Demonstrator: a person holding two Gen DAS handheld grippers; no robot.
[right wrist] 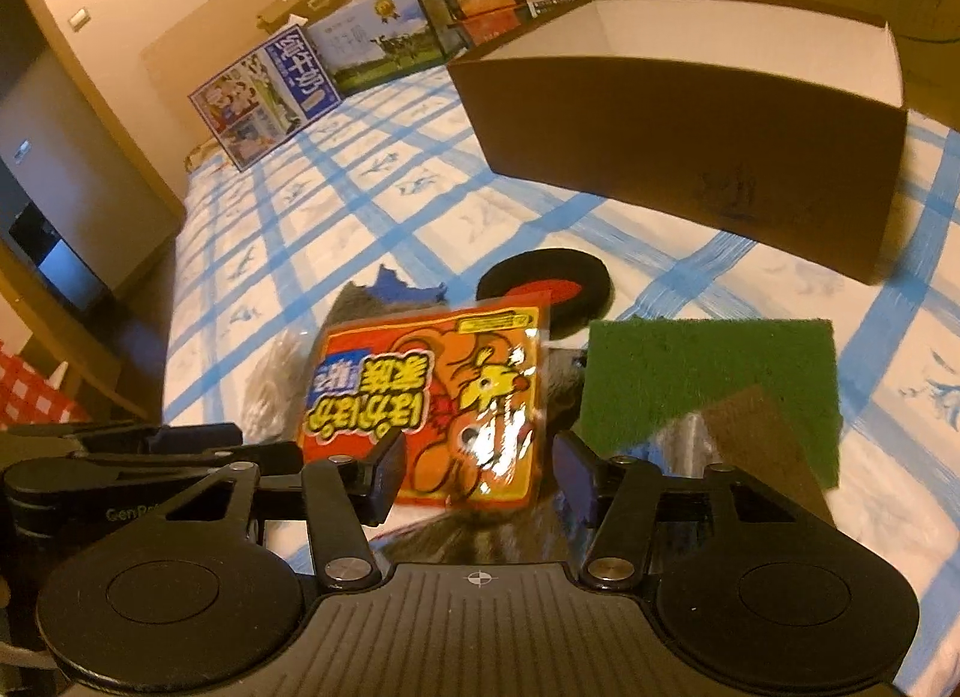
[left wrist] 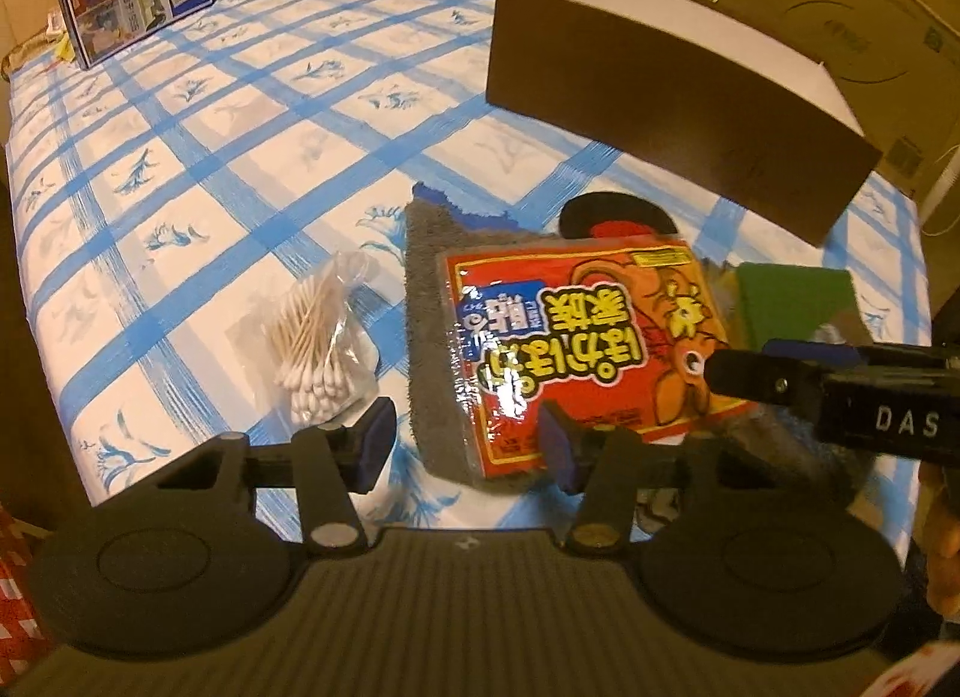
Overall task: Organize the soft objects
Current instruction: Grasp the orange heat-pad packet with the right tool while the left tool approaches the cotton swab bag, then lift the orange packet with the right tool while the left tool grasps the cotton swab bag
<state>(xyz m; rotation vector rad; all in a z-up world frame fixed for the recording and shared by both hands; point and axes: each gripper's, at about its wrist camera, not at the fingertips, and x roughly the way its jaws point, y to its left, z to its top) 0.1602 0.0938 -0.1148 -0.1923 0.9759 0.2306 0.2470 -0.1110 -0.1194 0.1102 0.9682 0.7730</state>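
- Right now the soft things lie in a little pile near the lower middle of both views, on the surface (left wrist: pixel 252 115) with the blue checked cloth.
- On top is the red packet (left wrist: pixel 576 349) with a cartoon mouse. It rests on a grey fuzzy cloth (left wrist: pixel 429 301), so the cloth cannot be lifted until the packet goes.
- Just beside it, at the right, is a green scrub pad (right wrist: pixel 714 379). A round black and red pad (right wrist: pixel 552 283) peeks out behind the packet.
- A bag of cotton swabs (left wrist: pixel 315 337) sits apart, to the left of the pile.
- Up at the upper right stands the brown box (left wrist: pixel 672 115), its top open. It looks like the place to put the soft things, so it waits close by.
- In its own view the left gripper (left wrist: pixel 465 448) has its jaws apart and holding nothing. They frame the near left corner of the cloth and packet.
- Next to it, the right gripper (right wrist: pixel 477 475) also has its jaws apart around the near edge of the packet, and they do not look to be squeezing it.
- Both point down at the pile, likely to pick something up.
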